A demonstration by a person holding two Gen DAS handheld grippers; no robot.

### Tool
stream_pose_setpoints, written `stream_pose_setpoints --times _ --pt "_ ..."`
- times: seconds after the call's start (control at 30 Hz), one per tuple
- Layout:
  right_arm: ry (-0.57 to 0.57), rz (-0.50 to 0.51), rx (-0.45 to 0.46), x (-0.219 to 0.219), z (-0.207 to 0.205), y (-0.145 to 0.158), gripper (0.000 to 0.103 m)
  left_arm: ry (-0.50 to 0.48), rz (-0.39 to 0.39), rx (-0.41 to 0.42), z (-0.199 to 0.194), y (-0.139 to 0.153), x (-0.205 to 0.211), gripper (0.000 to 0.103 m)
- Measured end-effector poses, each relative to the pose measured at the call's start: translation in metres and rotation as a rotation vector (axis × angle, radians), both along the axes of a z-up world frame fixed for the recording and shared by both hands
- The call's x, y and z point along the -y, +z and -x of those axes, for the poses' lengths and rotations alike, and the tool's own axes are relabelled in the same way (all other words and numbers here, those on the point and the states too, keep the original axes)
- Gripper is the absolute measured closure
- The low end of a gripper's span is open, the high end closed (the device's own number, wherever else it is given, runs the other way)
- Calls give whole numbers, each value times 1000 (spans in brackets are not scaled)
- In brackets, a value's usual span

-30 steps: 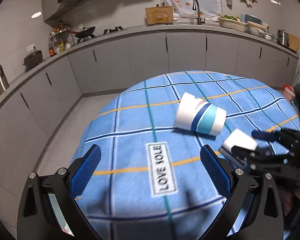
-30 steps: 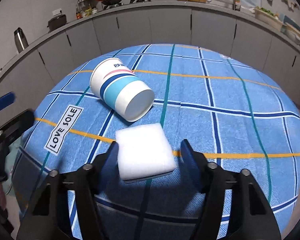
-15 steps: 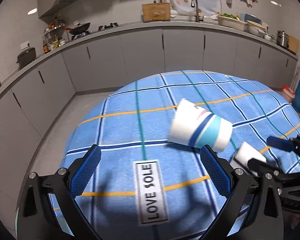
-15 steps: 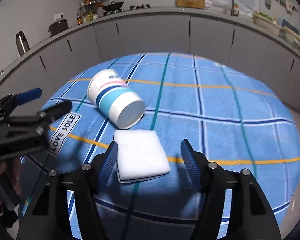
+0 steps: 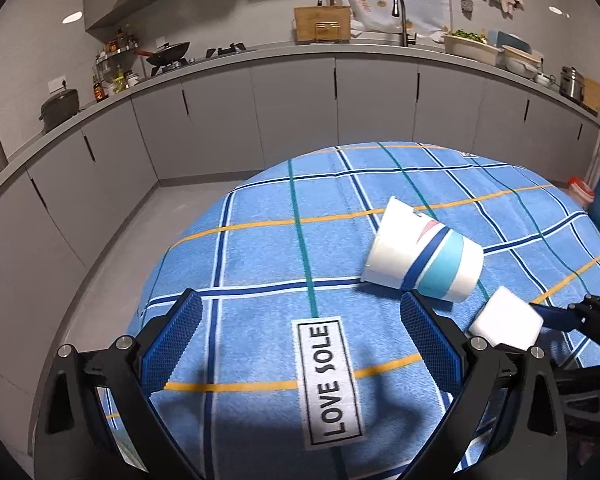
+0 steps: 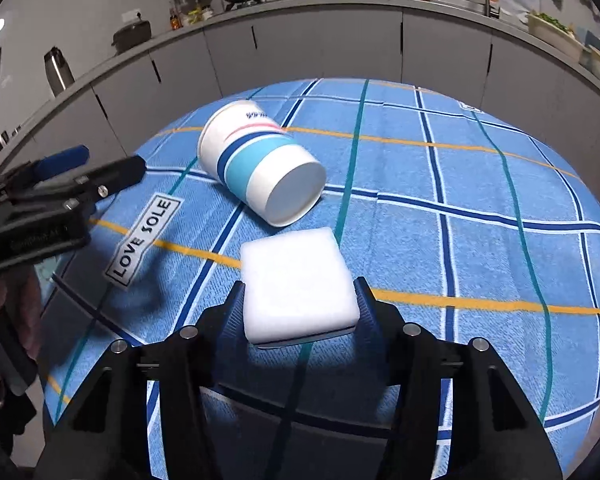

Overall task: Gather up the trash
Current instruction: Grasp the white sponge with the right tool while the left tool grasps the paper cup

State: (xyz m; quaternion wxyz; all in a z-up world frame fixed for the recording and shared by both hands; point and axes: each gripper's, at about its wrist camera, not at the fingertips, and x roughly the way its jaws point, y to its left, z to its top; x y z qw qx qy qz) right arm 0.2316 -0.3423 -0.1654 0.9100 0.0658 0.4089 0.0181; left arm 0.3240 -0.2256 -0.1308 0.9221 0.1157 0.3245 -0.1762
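"LOVE SOLE" was read in black capitals on a white, black-bordered label sewn onto the blue checked tablecloth; the same label was seen in the right wrist view. Small blue print was noted on the paper cup near its rim, upside down and too small to be read. No other legible text was found.

From my feed, grey cabinets run across the upper frame under a grey counter; a faucet stands at top centre, a wok upper left (ceiling lamp glowing there), grey floor at left.
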Motion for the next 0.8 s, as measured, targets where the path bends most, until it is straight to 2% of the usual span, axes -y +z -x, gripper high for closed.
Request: stream_pose_setpoints --times 0.13,0.2,0.27,0.53,0.8 --pt "-66 6 73 12 14 17 50 -34 -1 4 1 0 13 6" --pt "-126 77 118 19 20 26 50 -56 5 6 0 0 20 6" --pt "-168 106 135 28 24 30 50 -89 3 15 0 1 31 6" --pt "-226 120 139 52 32 22 50 -275 2 34 -2 -1 72 6" --pt "-217 124 132 47 30 19 50 -291 -26 3 -15 -17 85 6"
